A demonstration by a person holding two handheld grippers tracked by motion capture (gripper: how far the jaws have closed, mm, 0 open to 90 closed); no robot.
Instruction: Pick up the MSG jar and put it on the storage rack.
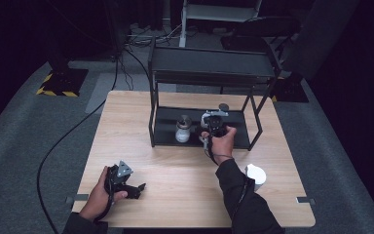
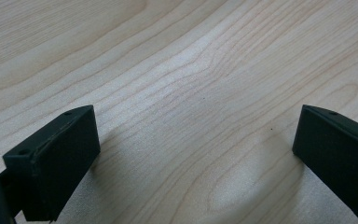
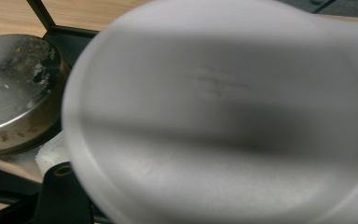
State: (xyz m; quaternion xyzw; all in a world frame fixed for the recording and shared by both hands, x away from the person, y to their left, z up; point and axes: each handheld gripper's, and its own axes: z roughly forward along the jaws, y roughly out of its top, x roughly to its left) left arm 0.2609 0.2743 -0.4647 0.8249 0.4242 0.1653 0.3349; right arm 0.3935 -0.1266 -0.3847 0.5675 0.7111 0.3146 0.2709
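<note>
Presently a white container (image 3: 223, 112) is clamped in the right gripper (image 1: 213, 126), over the lower shelf of the black rack (image 1: 158, 78). One metal-lidded jar (image 1: 183, 128) stands beside it; the lid's stains are seen close up in the right gripper view. A second white container (image 1: 255, 175) sits on the table (image 1: 175, 195). The left gripper (image 1: 126, 183) is rested there, jaws wide apart and empty.

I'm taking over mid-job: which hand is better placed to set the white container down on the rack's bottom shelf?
The right. Its tool is shut on the white container and sits over the bottom shelf, beside the metal-lidded jar. The left tool rests open and holds nothing on the table, far from the rack.
</note>
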